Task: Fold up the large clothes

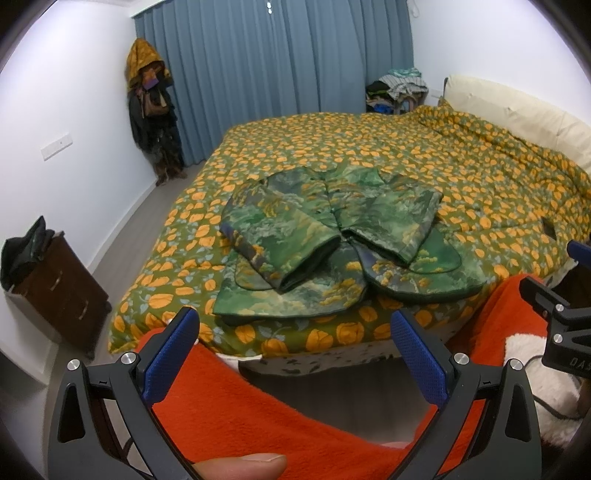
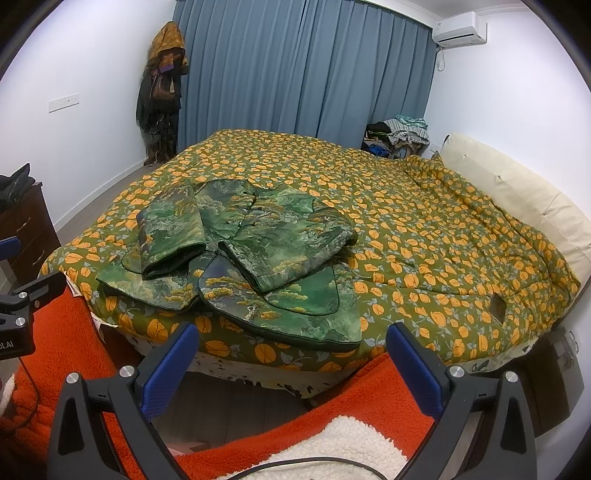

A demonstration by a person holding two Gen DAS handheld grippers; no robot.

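Both grippers hang released and empty short of the bed's near edge: the left gripper (image 1: 293,325) and the right gripper (image 2: 293,339) each show blue pads spread wide over orange fleece (image 1: 236,402). Partial lettering reads "DAS" on the right tool's body (seen from the left wrist view). On the bed (image 2: 424,236), close to its near edge, lies the green jacket (image 2: 243,247), sleeves folded across its front. Blue curtains (image 2: 295,74) cover the far wall, an air conditioner (image 2: 460,27) above.
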